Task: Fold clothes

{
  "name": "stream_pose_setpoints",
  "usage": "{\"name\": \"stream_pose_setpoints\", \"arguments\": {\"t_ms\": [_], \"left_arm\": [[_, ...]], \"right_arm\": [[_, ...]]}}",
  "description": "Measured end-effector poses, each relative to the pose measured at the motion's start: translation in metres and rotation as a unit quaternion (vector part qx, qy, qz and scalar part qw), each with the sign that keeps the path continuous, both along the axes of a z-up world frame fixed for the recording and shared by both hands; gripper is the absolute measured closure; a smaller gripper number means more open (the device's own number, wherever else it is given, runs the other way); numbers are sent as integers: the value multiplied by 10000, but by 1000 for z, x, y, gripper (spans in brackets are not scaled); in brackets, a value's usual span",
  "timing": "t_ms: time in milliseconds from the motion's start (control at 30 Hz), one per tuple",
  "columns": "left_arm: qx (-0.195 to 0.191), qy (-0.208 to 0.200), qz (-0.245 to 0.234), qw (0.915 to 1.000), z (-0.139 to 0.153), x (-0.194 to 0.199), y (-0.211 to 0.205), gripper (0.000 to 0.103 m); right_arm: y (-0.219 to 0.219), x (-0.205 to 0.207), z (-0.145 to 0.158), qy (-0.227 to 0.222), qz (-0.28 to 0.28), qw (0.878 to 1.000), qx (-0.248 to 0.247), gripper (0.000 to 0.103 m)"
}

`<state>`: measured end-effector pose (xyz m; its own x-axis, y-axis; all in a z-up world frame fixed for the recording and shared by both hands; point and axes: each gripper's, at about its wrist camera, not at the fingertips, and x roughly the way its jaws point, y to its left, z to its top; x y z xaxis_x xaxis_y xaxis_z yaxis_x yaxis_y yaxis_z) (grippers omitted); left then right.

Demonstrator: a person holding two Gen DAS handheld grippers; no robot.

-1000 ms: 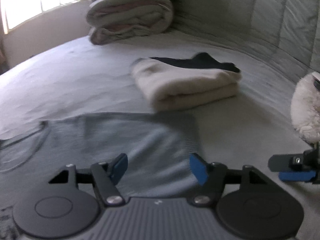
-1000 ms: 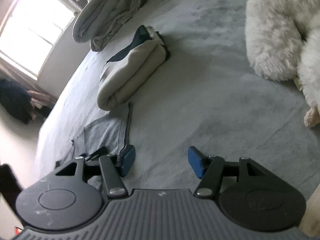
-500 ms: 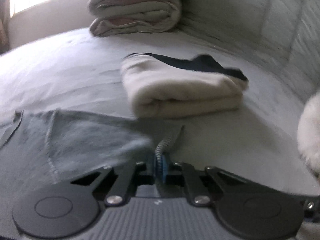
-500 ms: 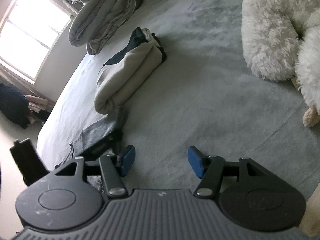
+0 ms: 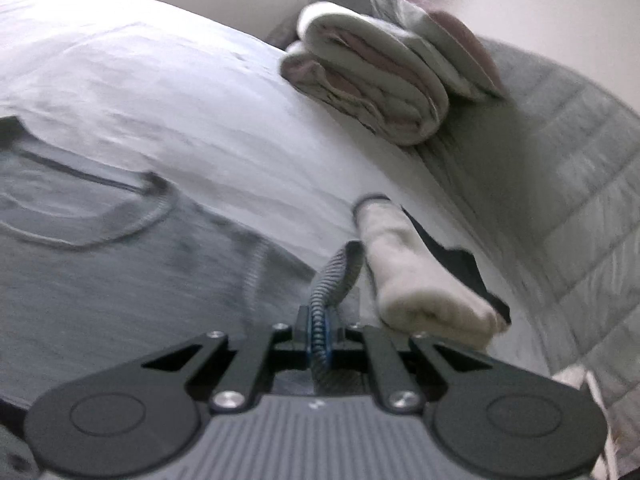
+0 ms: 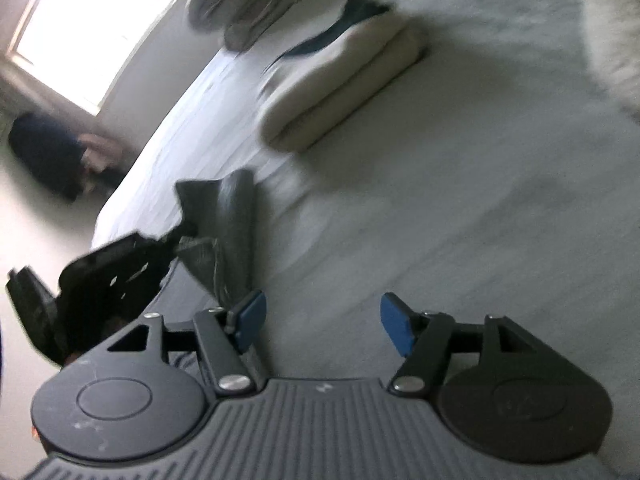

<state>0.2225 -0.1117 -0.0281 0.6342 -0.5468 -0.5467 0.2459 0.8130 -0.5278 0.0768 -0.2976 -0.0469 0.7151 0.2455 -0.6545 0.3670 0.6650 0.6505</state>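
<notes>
Pinching a ribbed hem between pressed-together pads, the left gripper (image 5: 317, 330) is seen holding a corner of the grey top (image 5: 120, 264) lifted off the bed (image 5: 180, 92). The right gripper (image 6: 322, 322) is held with its tongs spread and nothing between them, the bare sheet lying beneath.

In the left view the top is spread mostly flat from 8 to 10 o'clock, its neckline showing at 9 o'clock, while the pinched corner rises at 6 o'clock. In the right view the raised corner stands as a dark flap at 9 o'clock, beside the left tool.

A cream garment (image 5: 424, 280) is already lying folded at 3 o'clock in the left view, just beside the lifted hem. So one piece is judged done, and the grey top is judged mid-fold, with most of its cloth not yet doubled over.

Open sheet is found toward 10 and 11 o'clock in the left view. Room is limited at 1 o'clock by stacked bedding (image 5: 380, 80), at 3 o'clock by the quilted headboard (image 5: 580, 200), and in the right view at 1 o'clock by something white and fluffy (image 6: 616, 32)
</notes>
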Motion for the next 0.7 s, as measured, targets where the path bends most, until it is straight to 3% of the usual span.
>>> {"name": "stream_pose_setpoints", "arguments": {"t_ms": [133,333,567,633,700], "left_arm": [[-105,-32,230,9997,2,5,37,98],[-179,42,573,9982,-9,15,88,98],[-200,277,733,9967,-30,21,119,95],[-331,306,782,9959,-34,22,127,88],[-480,311,832,9949,-36,24,134,68]], "right_arm": [[25,10,-1,-125,520,9984,163,35],[64,23,2,-403,1259,9912,35,35],[102,31,5,-861,2121,9732,-208,35],[110,33,3,-860,2307,9688,-265,35],[117,35,1,-775,2407,9668,-378,35]]}}
